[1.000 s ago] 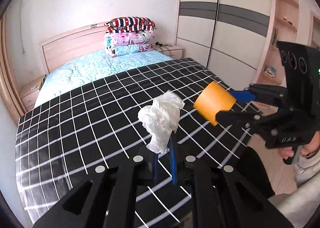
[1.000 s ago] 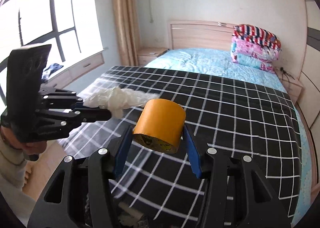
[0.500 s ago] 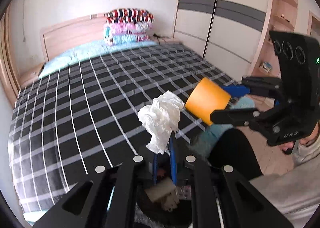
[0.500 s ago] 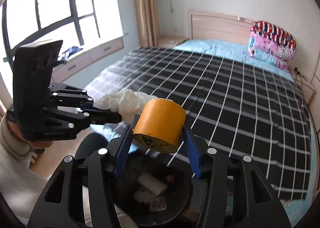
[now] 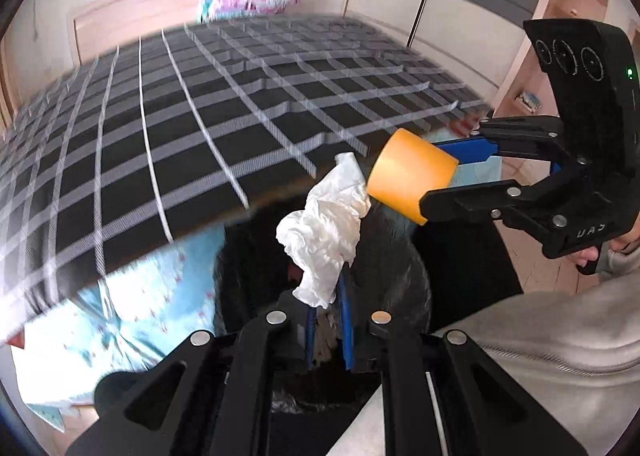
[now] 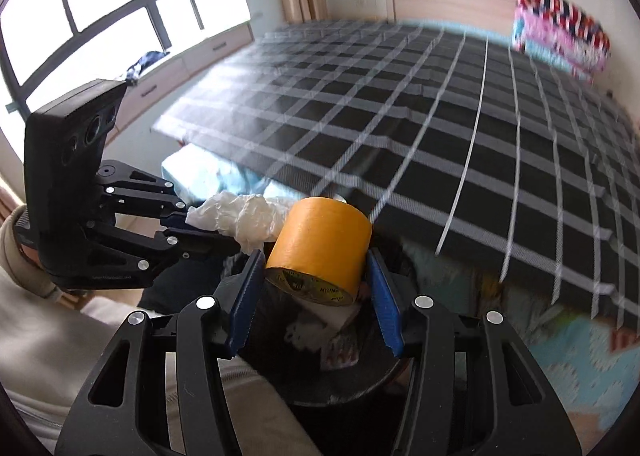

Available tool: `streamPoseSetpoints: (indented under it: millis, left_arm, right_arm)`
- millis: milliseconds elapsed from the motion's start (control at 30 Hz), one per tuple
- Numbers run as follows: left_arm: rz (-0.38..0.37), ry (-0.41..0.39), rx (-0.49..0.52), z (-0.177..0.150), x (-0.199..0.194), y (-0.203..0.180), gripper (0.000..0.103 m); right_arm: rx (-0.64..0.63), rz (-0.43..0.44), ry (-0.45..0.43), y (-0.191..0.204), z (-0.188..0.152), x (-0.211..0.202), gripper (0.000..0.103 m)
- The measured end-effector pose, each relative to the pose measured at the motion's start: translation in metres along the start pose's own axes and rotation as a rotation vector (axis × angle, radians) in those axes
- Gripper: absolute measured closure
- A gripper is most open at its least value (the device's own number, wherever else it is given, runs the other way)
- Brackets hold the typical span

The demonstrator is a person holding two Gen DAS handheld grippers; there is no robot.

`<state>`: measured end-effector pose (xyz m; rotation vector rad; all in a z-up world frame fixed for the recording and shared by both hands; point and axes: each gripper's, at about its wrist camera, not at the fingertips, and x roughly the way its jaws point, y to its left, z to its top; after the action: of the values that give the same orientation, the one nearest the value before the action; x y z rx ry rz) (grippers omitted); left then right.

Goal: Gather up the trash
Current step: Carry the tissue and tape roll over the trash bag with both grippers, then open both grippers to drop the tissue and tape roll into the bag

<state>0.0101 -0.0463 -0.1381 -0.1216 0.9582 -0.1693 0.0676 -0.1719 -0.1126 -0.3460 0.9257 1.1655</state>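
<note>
Orange tape roll (image 6: 320, 244) sits clamped between the blue pads of my right hand-held gripper (image 6: 316, 288), its printed core facing the camera. My left hand-held gripper (image 5: 328, 296) has its jaws pinched almost together on the tail of a crumpled white tissue (image 5: 324, 232), which stands up from the fingertips and brushes close to the roll. Both pieces of trash hang over the black bin (image 6: 352, 380), which stands on the floor just beside the foot of the bed (image 5: 200, 127) with its black checked cover; paper scraps already lie inside it.

I judge the step in hand to be the drop. To do it well, I want each load centred over the opening, not over the rim, before anything lets go. From the right wrist view the roll looks well inside the mouth; from the left wrist view the tissue overlaps the bin's dark liner, though its upper part leans toward the bed. Tissue is light and may cling to the pads or drift, so I would lower it further and release it low. The roll is heavier and could bounce, so a short drop suits it too.
</note>
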Motion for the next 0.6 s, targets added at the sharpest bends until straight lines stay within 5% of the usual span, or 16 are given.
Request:
streamPoseSetpoints:
  millis: [600]
  left_arm:
    - [0.024, 0.230, -0.082, -0.028, 0.089, 0.033, 0.093]
  right_arm:
    - [0.088, 0.030, 0.226, -0.020, -0.037, 0.093, 0.052]
